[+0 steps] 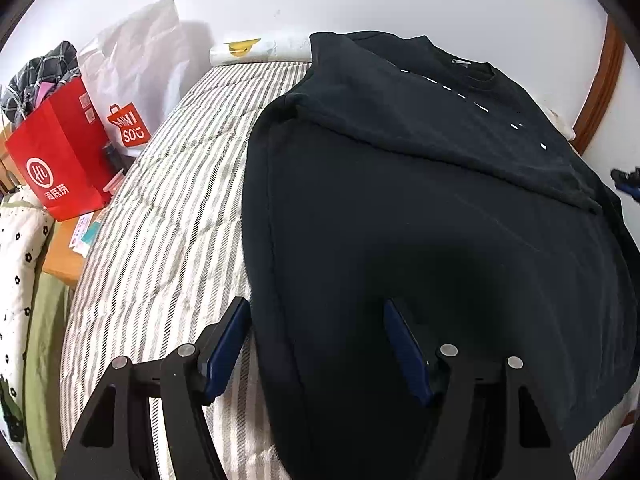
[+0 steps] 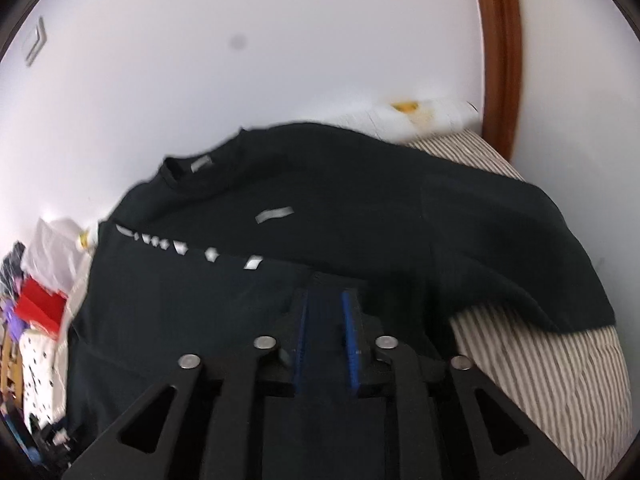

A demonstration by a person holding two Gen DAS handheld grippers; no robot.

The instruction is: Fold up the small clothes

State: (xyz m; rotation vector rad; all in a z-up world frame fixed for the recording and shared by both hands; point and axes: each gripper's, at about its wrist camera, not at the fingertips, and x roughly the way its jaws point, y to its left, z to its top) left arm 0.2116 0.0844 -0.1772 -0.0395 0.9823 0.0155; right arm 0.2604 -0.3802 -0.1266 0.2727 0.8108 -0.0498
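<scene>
A black T-shirt point(image 1: 400, 220) with small white marks lies spread on the striped bed cover point(image 1: 168, 220), collar toward the wall. One side with its sleeve is folded across the chest. My left gripper point(image 1: 315, 302) is open low over the shirt's near left edge. One finger hovers over the bed cover and the other over the cloth. In the right wrist view, which is blurred, the T-shirt point(image 2: 360, 220) fills the middle. My right gripper point(image 2: 327, 295) has its blue pads a narrow gap apart. A ribbed sleeve hem shows in that gap, and the pads do not press on it.
A red paper bag point(image 1: 60, 160) and a white shopping bag point(image 1: 132, 80) stand left of the bed. A white roll with a yellow mark point(image 1: 256, 50) lies against the wall. A brown wooden frame point(image 2: 500, 60) rises at the right, with bare striped cover point(image 2: 540, 360) below it.
</scene>
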